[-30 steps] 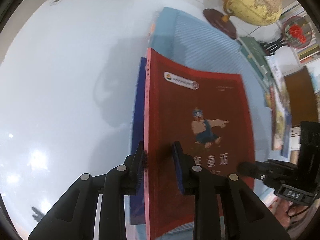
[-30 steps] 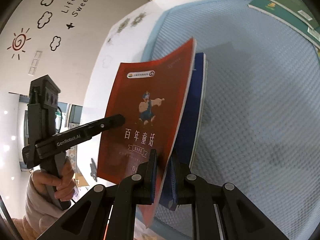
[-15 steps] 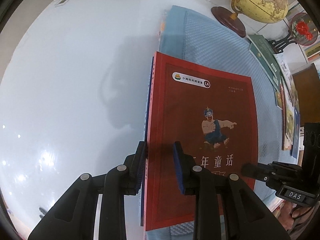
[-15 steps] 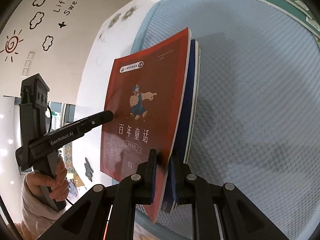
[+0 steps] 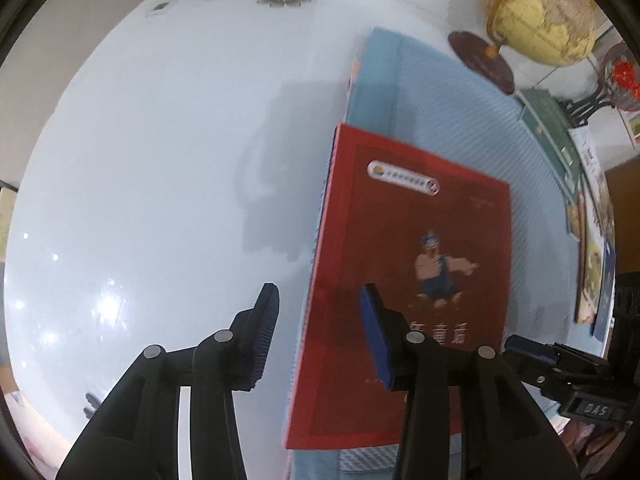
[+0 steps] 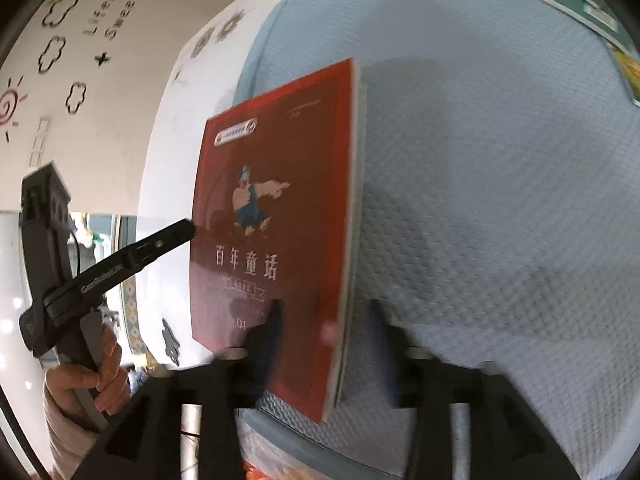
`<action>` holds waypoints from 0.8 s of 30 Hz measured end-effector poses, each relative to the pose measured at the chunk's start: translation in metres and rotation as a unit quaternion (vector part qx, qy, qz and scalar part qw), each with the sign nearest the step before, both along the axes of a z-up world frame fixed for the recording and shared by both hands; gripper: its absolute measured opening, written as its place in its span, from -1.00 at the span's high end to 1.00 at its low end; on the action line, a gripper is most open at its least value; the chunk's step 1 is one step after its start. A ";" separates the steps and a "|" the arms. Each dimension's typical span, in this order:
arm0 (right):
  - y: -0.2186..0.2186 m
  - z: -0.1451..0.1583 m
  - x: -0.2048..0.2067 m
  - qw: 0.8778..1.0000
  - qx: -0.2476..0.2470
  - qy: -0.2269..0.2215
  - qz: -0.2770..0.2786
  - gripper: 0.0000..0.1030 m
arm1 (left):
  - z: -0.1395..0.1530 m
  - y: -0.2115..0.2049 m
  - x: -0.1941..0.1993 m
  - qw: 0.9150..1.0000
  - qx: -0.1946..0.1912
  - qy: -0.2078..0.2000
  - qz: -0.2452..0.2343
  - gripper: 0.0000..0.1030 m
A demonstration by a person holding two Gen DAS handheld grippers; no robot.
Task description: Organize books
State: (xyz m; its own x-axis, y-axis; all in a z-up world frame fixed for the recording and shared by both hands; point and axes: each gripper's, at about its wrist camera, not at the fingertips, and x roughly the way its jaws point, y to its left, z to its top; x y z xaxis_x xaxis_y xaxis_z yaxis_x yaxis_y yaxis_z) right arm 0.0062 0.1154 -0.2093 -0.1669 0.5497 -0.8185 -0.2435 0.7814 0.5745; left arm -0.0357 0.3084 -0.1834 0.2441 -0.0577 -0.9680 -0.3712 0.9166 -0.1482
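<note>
- Looking biggest first: white glossy table [image 5: 140, 200] fills the left half of the left wrist view; slick surface with glare spots, so books would likely slide on it.
- Blue quilted mat [image 6: 500, 200] covers the right half of the right wrist view; textured, probably more grip than the bare table.
- Wall with cartoon decals [image 6: 80, 40] sits upper left in the right wrist view.
- Red book [image 5: 408, 280] lies centre-right in the left wrist view, on the mat edge where it meets the table. A blue sliver shows along its left edge, so it probably rests on another book.
- Handling guess: thin softcover, light, floppy at the corners, glossy cover that may slip. Best gripped near the spine edge, with both long edges supported.
- Globe [image 5: 536, 12] on a dark base stands upper right in the left wrist view, with more books [image 5: 592, 240] fanned down the right edge.
- Left gripper [image 5: 316, 308]: jaws opening, straddling the book's left edge, pads not pressing. Released.
- Right gripper [image 6: 324, 320]: jaws opening and motion-blurred at lower centre, with the book's near edge between them. No clamp visible, so released.
- Person's hand [image 6: 86, 384] holds the left gripper's handle at lower left in the right wrist view.
</note>
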 end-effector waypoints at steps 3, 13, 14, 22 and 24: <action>-0.022 0.011 0.006 0.999 0.017 -0.010 -0.028 -0.08 | 0.014 -0.010 0.003 1.000 0.018 -0.009 -0.010 0.15; -0.142 0.053 0.050 0.990 -0.003 -0.101 -0.104 -0.09 | 0.060 -0.091 0.063 0.995 0.001 -0.081 -0.052 -0.61; -0.156 0.058 0.055 0.988 -0.007 -0.109 -0.112 -0.09 | 0.064 -0.102 0.069 0.995 0.002 -0.088 -0.056 -0.61; -0.314 0.100 0.134 0.963 -0.049 -0.197 -0.176 -0.10 | 0.074 -0.218 0.149 0.988 -0.015 -0.113 -0.102 -0.61; -0.342 0.108 0.157 0.958 -0.054 -0.220 -0.175 -0.10 | 0.069 -0.255 0.173 0.986 -0.019 -0.120 -0.114 -0.61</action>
State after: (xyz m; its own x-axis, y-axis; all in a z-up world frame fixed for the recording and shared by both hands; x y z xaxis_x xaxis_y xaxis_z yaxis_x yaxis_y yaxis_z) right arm 0.1631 -0.2270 -0.1017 0.3868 0.4162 -0.8229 -0.1555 0.9090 0.3867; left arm 0.1373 0.0536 -0.1139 0.4426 -0.1721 -0.8800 -0.1063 0.9644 -0.2421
